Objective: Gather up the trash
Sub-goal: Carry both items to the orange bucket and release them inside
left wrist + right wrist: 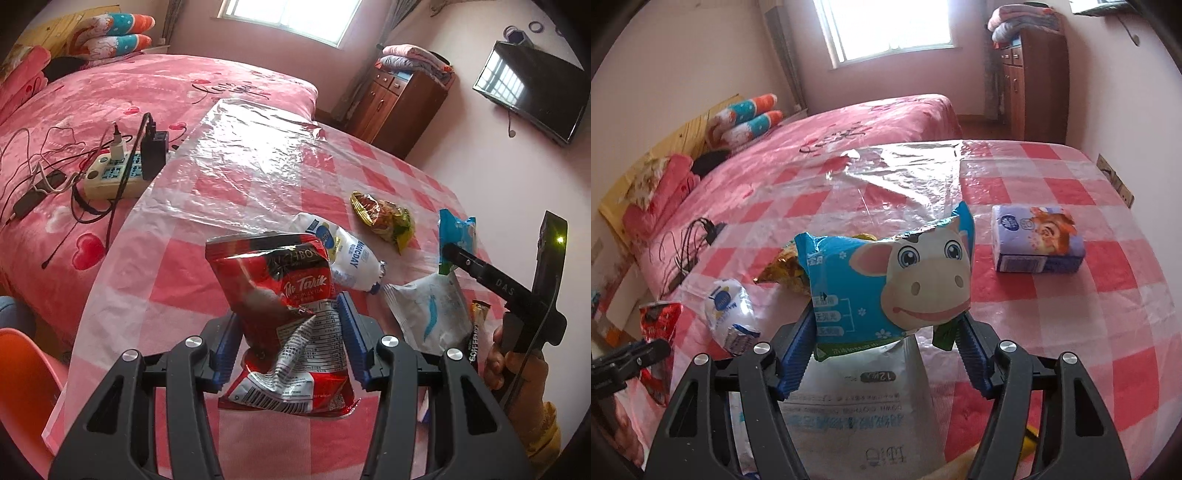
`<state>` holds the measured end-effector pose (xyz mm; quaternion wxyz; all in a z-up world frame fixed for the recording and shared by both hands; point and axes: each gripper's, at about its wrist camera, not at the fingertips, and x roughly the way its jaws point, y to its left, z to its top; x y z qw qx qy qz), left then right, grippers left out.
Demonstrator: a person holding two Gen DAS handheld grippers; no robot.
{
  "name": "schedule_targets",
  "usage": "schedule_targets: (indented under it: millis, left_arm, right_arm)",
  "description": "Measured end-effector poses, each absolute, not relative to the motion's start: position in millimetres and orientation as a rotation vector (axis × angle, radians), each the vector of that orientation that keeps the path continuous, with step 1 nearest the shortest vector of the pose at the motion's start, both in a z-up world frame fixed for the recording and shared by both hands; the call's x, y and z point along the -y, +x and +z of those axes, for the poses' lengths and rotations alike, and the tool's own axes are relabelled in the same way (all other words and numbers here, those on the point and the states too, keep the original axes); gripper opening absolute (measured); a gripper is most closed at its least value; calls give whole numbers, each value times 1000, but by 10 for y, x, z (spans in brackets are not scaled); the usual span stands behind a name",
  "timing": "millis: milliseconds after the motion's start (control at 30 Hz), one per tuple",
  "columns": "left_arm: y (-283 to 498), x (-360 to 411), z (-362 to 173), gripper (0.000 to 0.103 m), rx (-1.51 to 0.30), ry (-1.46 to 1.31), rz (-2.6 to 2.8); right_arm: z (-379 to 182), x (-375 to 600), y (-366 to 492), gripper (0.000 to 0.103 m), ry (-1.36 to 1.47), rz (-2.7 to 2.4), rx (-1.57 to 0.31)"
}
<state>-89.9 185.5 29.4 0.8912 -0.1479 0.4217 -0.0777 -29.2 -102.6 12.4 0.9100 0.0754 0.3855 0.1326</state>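
Note:
My left gripper (288, 332) is shut on a crumpled red Teh Tarik packet (273, 280), held just above the pink checked table (192, 288). My right gripper (886, 321) is shut on a blue wrapper with a cartoon cow (886, 280), lifted off the table; in the left wrist view that wrapper (458, 232) hangs at the right. On the cloth lie a white milk pouch (347, 254), a yellow-green snack wrapper (384, 218), a large white bag (428, 310) under the right gripper, and a coffee stick (476, 332).
A purple tissue pack (1038, 240) stands on the table's right side. A pink bed (110, 92) adjoins the table, with a power strip (110, 173) and cables on it. An orange chair (22, 369) is at the lower left. A wooden cabinet (402, 96) stands behind.

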Motion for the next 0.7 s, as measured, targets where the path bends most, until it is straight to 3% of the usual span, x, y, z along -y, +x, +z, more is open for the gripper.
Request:
schedule_targets:
  millis: [700]
  left_arm:
    - [-1515,-2580,285,51,-831,-406,-68]
  right_arm:
    - [578,140,-782,70,125,499,-793]
